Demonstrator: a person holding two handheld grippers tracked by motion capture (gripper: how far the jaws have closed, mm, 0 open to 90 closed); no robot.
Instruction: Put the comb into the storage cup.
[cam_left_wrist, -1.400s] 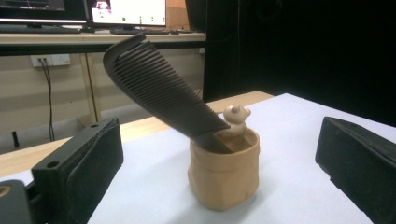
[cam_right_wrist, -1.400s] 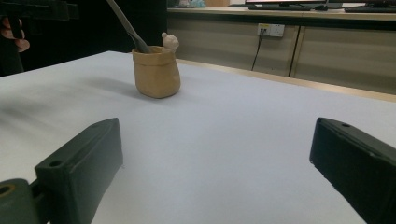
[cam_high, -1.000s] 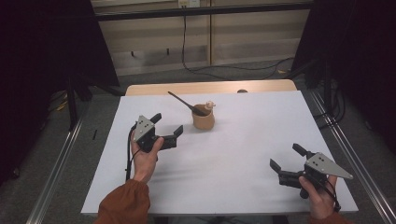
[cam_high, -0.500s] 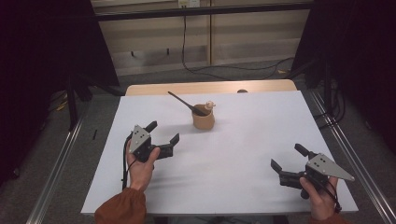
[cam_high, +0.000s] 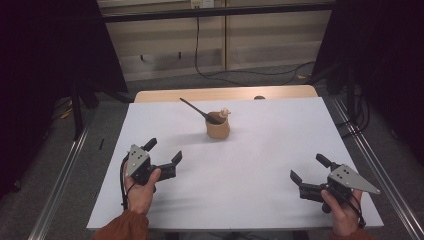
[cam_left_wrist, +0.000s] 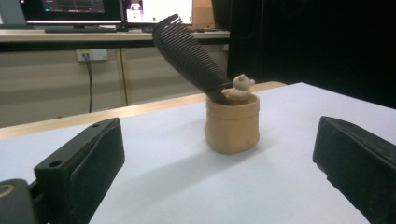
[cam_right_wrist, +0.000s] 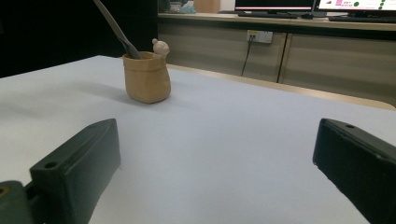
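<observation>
You are working on a white table top (cam_high: 260, 165) laid over a wooden table (cam_high: 165, 95), with grey floor around it, dark curtains at both sides and a pale cabinet wall with a cable beyond. The tan pot (cam_high: 218, 127) stands far of centre, a black comb (cam_high: 197, 110) leaning out of it. Your left gripper (cam_high: 162, 155) has drawn back nearer to you since a second ago, jaws wide and empty; your right gripper (cam_high: 307, 172) rests near right, equally wide, holding nothing.

A tan pouch-like cup (cam_high: 218, 128) stands upright near the table's (cam_high: 280, 150) far edge, holding a black comb (cam_left_wrist: 187, 51) leaning out and a small bear figure (cam_left_wrist: 239, 87).
</observation>
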